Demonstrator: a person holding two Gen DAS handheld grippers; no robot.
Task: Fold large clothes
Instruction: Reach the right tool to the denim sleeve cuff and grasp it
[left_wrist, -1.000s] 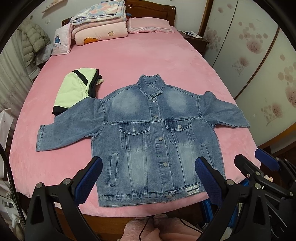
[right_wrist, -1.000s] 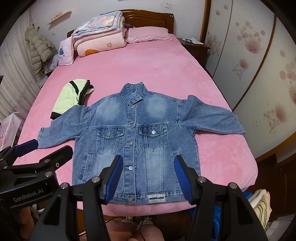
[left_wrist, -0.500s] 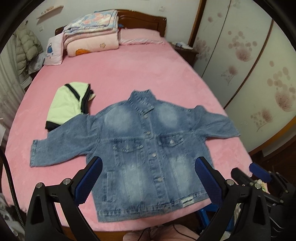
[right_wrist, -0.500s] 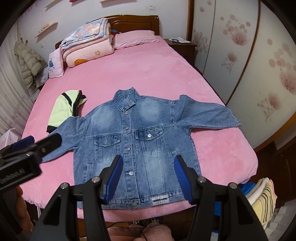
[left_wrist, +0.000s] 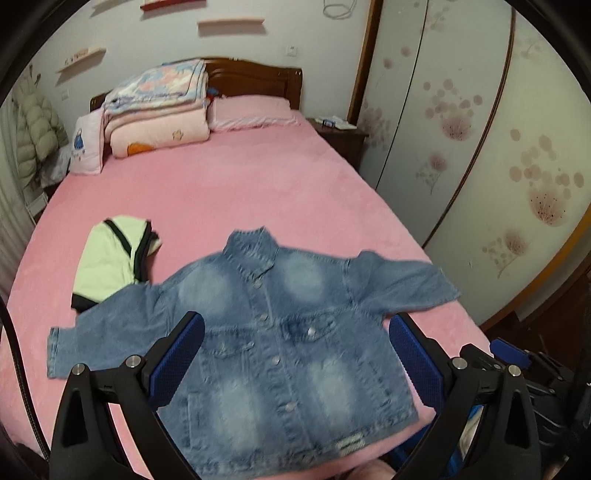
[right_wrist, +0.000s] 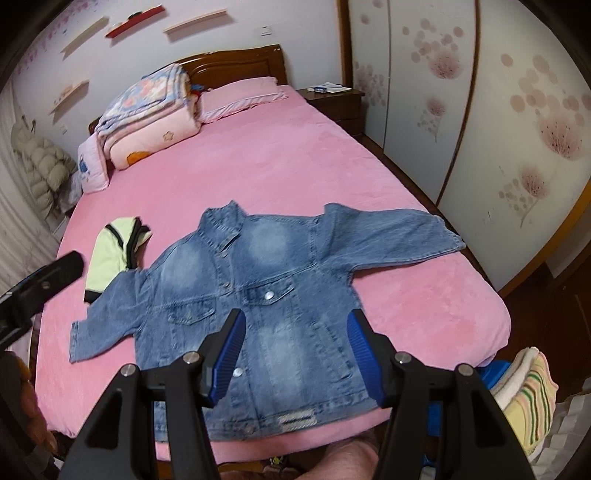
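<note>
The denim jacket (left_wrist: 273, 343) lay flat, front up, at the foot end of the bed (left_wrist: 229, 192), w/ left gripper (left_wrist: 295, 354) & right gripper (right_wrist: 293, 354) both apart, empty, above its hem, prob. lining up for the first fold.

jacket (left_wrist: 280, 354) flat on bed (left_wrist: 229, 192), folded garment (left_wrist: 110, 258) at its left

The denim jacket (left_wrist: 280, 354) is motion-blurred in the left view, its hem hidden behind the left gripper (left_wrist: 295, 362). The papers on the nightstand (right_wrist: 332, 98) are too small to read.
</note>
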